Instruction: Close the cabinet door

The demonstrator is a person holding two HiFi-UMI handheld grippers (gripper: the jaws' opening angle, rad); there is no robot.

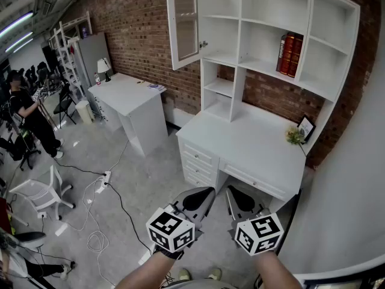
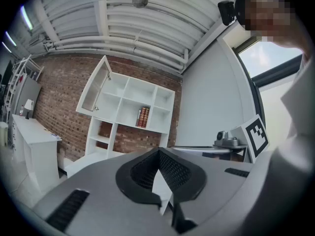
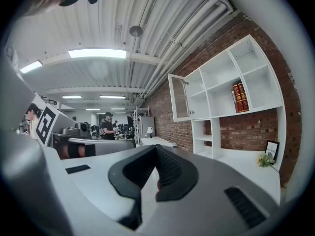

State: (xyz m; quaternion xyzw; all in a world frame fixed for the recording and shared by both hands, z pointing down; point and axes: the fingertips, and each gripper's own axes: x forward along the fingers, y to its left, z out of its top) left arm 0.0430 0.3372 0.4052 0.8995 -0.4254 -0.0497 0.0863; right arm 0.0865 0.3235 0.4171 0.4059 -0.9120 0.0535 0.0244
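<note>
shows the cabinet door (image 1: 183, 20) swung wide open at the top left of the white shelf unit (image 1: 239, 17), above the white counter (image 1: 252, 146). looks tall and narrow, white-framed, with a glass pane. stands out from the unit's left edge in front of the brick wall (image 1: 138, 35). places red books (image 1: 290, 54) on a shelf lower and to the right. holds the left tool (image 1: 204, 192) and right tool (image 1: 232, 191) low and side by side, well apart from the door, each with jaws closed on nothing.
</note>
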